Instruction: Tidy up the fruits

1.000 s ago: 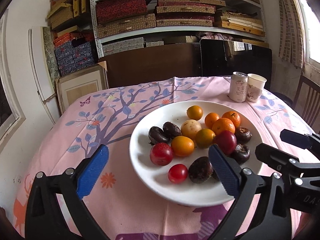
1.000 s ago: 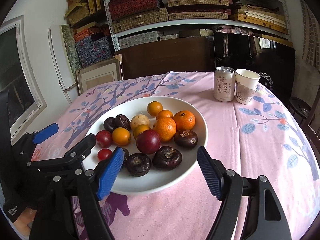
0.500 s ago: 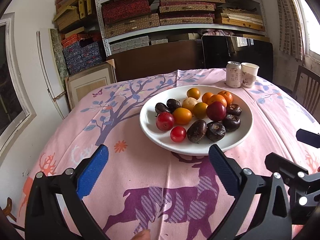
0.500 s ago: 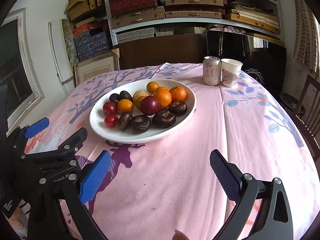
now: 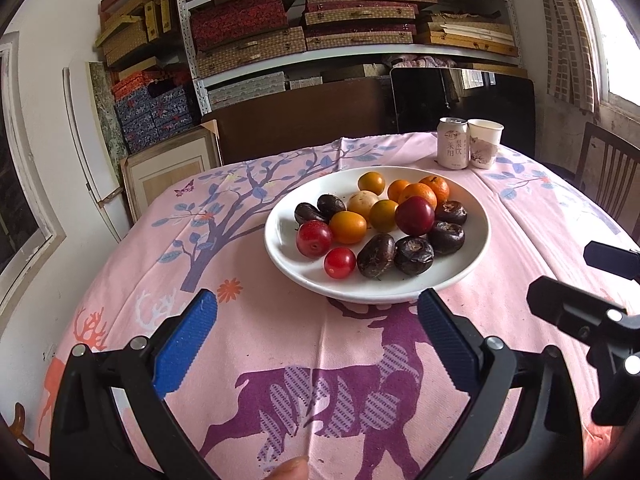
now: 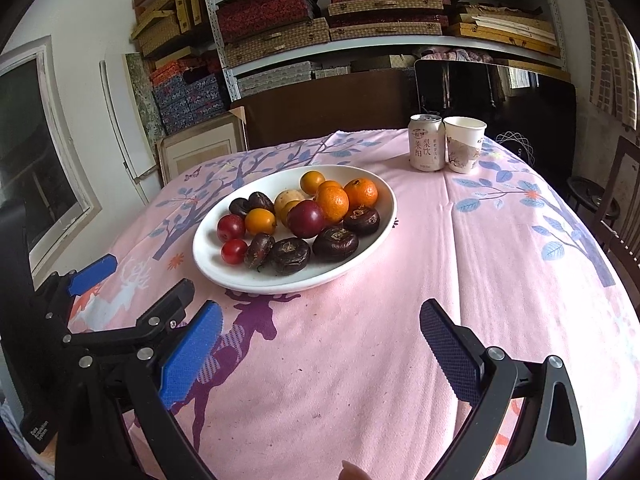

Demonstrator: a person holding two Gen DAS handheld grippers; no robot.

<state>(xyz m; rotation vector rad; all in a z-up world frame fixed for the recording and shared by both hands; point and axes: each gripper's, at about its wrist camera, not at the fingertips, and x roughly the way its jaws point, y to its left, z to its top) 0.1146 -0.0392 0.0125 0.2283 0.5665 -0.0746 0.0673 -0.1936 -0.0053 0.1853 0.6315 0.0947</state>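
Observation:
A white plate (image 5: 380, 294) on the pink tablecloth holds mixed fruit. There are orange tangerines (image 5: 418, 194), a dark red plum (image 5: 415, 216), a red cherry tomato (image 5: 339, 263) and several dark brown water chestnuts (image 5: 414, 255). My left gripper (image 5: 316, 297) is open and empty, its blue pads just short of the plate's near rim. In the right wrist view the same plate (image 6: 280, 286) lies ahead to the left. My right gripper (image 6: 321, 307) is wide open over bare cloth, nothing between its pads. The two grippers sit side by side.
A drink can (image 5: 452, 143) and a paper cup (image 5: 484, 144) stand at the table's far right. A wooden chair (image 5: 610, 178) is beside the table on the right. Shelves of boxes (image 5: 304, 40) fill the back wall. A fingertip (image 5: 292, 470) shows at the bottom edge.
Both grippers have drawn back from the plate, which now lies farther ahead instead of between the pads. The right gripper's jaws have spread wider.

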